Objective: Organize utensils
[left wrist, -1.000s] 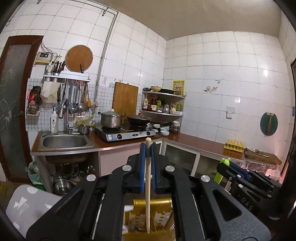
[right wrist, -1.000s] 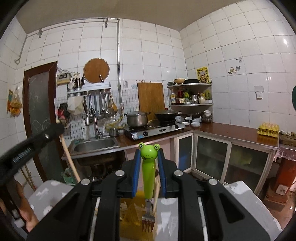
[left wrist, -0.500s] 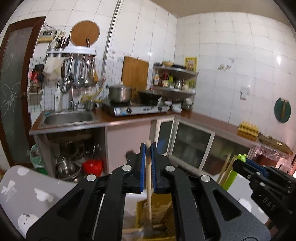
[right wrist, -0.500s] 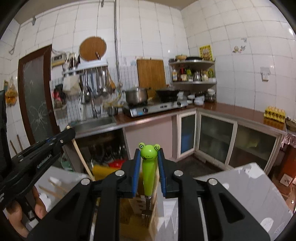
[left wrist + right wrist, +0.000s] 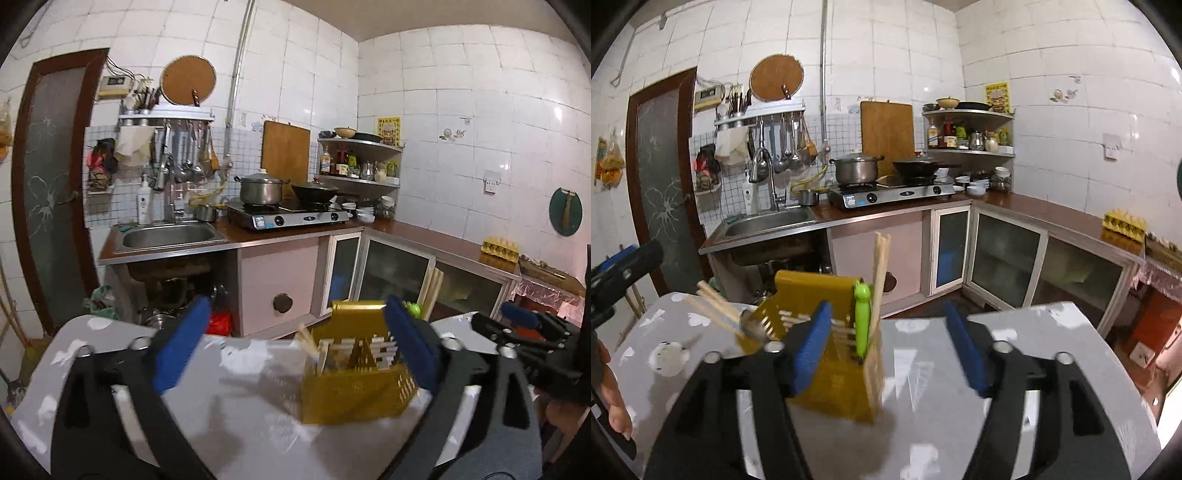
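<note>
A yellow slotted utensil holder [image 5: 354,384] stands on the grey table [image 5: 236,424]. It also shows in the right wrist view [image 5: 827,373]. Wooden chopsticks [image 5: 880,280] and a green frog-handled fork [image 5: 861,317] stand in it; more chopsticks [image 5: 714,302] lean out to the left. My left gripper [image 5: 295,343] is open and empty, just before the holder. My right gripper [image 5: 890,350] is open and empty, beside the holder's right side. The right gripper shows in the left wrist view [image 5: 532,332].
The grey table [image 5: 1015,332] with white patches ends ahead of the holder. Behind stand a counter with a sink [image 5: 168,234], a gas stove with pots [image 5: 288,216], glass-door cabinets [image 5: 1008,254] and an egg tray [image 5: 500,249].
Both grippers have opened. The left let go of its chopstick and the right let go of the frog fork, which now stand in the yellow holder. Both grippers have pulled back from it.
</note>
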Demonstrator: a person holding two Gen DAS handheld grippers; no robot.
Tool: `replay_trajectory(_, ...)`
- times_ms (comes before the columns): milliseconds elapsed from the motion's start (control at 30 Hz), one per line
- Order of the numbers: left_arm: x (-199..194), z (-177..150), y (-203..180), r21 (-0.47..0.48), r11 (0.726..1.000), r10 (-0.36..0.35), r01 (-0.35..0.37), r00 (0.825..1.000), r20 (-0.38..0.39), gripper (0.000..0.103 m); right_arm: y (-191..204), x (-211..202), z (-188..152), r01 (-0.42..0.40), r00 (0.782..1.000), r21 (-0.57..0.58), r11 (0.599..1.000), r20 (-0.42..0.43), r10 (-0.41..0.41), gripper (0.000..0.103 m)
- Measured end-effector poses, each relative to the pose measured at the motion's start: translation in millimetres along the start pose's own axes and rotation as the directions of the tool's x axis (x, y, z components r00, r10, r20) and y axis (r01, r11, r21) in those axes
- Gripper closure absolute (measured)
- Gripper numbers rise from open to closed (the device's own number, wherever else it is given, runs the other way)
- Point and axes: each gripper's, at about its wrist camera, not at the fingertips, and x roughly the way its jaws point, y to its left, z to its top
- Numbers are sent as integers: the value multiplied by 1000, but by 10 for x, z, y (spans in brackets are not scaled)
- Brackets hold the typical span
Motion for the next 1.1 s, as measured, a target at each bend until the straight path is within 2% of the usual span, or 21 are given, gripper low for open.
replay_trajectory(167,-544,-259,67,-26,999,29,-28,999,19,5,-15,-537,-431,3,1000,22,1000,-14,-3,11)
replay_trajectory(300,-947,-558,49,-7,998,58,-58,998,16,5,47,-869,-793,6,999,25,1000,-35,-5,4)
replay_trajectory(533,-1401,-1137,-100,84,992,100,-99,995,-17,5,195,-1313,-1339,23,1000,3,1000,-21,-23,4)
replay_trajectory(700,-1557,-1455,-116,79,993,94,-89,994,-62,5,276,-1493,-1566,21,1000,-14,1000,-14,-21,4)
replay_trajectory(867,-1672,-1701,-148,104,989,113,-108,992,-47,5,351,-1617,-1746,40,999,-50,998,35,-38,4)
replay_trajectory(1100,-1782,-1774,-111,79,988,128,-129,992,17,5,357,-1683,-1834,55,996,-48,997,67,-52,4)
